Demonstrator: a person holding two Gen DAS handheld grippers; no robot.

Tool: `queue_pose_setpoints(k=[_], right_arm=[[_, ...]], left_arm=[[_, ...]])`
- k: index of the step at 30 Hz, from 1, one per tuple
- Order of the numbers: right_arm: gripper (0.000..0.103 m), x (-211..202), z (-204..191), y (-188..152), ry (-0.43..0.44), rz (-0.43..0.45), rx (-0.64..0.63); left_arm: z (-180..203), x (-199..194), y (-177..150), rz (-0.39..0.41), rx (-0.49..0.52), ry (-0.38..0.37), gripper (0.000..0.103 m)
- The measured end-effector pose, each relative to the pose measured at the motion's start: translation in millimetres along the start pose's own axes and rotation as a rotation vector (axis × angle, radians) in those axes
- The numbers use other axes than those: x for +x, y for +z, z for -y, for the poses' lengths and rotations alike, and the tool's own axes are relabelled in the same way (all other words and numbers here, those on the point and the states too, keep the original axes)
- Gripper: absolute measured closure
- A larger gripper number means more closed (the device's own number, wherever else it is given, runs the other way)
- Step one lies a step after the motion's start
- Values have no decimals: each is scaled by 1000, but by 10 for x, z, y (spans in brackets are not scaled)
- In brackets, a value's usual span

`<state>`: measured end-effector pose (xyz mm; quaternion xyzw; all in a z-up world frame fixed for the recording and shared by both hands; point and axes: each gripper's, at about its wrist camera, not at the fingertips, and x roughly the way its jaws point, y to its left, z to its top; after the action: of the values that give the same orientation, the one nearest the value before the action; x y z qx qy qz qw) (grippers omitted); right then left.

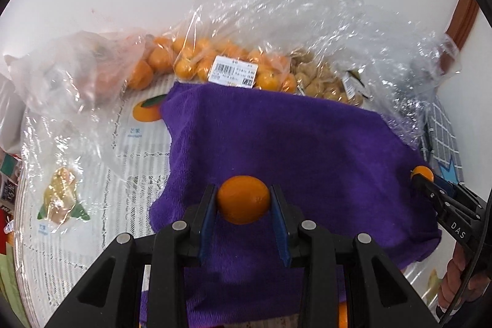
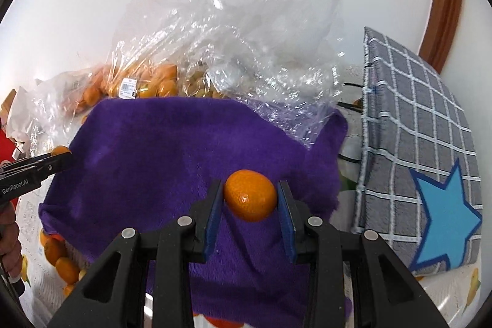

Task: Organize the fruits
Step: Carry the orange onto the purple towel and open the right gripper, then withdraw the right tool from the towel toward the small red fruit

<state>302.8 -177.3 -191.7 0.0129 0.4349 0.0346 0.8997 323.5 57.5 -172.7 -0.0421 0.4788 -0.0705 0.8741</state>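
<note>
Two tool-held oranges [image 1: 243, 199] [image 2: 250, 195] above purple towel [image 1: 292, 143].

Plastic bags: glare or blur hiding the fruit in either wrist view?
Left wrist: specular glints on the clear bags, but the bagged oranges and barcode label stay readable. Right wrist: stronger glare on the bags, bagged fruit smaller, label unreadable. Both: fisheye bending, dark corners.

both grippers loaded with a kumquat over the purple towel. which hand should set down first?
Marginally left. The left gripper and right gripper each clamp a small orange fruit above the purple towel; the left sits further from the crinkled clear bag.
</note>
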Motion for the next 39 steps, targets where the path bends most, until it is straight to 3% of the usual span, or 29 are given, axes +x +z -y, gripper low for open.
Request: queue_pose_setpoints(k=[12, 23, 28, 30, 33, 39], right_arm=[[69, 404, -51, -24, -1, -63, -15], [67, 496, -127, -9, -10, -64, -28], [58, 497, -123, -37, -5, -89, -30], [45, 455, -125, -56, -22, -84, -28], [37, 339, -98, -64, -14, -67, -12], [33, 21, -71, -86, -23, -16, 5]], left_arm=[[-41, 310, 18, -55, -7, 11, 71], [16, 364, 82, -56, 8, 25, 70], [72, 303, 89, -48, 27, 27, 48], [84, 246, 87, -39, 27, 22, 43], [98, 127, 80, -23, 18, 34, 36], [60, -172, -14, 26, -16, 55, 34]])
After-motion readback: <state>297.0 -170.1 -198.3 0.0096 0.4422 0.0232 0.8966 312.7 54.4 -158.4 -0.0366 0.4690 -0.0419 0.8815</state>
